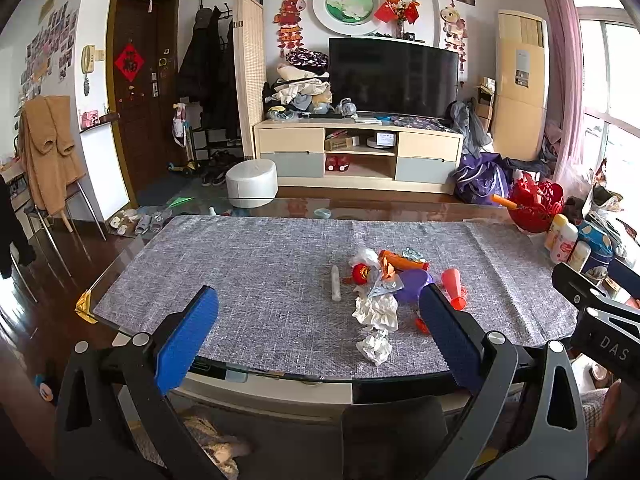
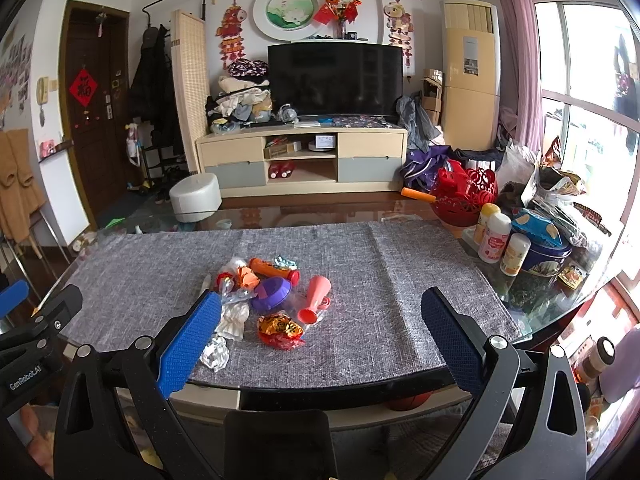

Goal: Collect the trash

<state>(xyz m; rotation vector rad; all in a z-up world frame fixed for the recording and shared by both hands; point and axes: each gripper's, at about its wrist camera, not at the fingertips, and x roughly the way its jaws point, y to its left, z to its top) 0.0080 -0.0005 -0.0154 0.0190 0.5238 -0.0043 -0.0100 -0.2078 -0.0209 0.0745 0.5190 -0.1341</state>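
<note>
Both of your tools hang short of the near edge of the glass-topped counter (image 1: 120,248) with its grey woven cloth (image 1: 248,264), and nothing is picked up yet. Your left tool (image 1: 318,322) is spread wide and holds nothing; your right tool (image 2: 320,322) is likewise spread and empty.

Going left to right through the trash pile: a clear plastic tube (image 1: 335,282) lies with its long axis pointing away from you, then the crumpled white tissue (image 1: 375,345) nearest the edge, a larger wad of white paper (image 1: 378,310) just behind it, a purple plastic half-shell (image 2: 271,293), an orange-and-red foil wrapper (image 2: 280,330) and a coral plastic cone (image 2: 316,298) whose long axis runs diagonally, mouth toward you.

The pile sits ahead of your left tool, slightly right of centre; from the right tool it lies ahead and to the left. I judge the left nearer to the tissue.

Writing (little is legible): "DAS" on the right tool's body, "GenRobot.AI" on the left's.
</note>
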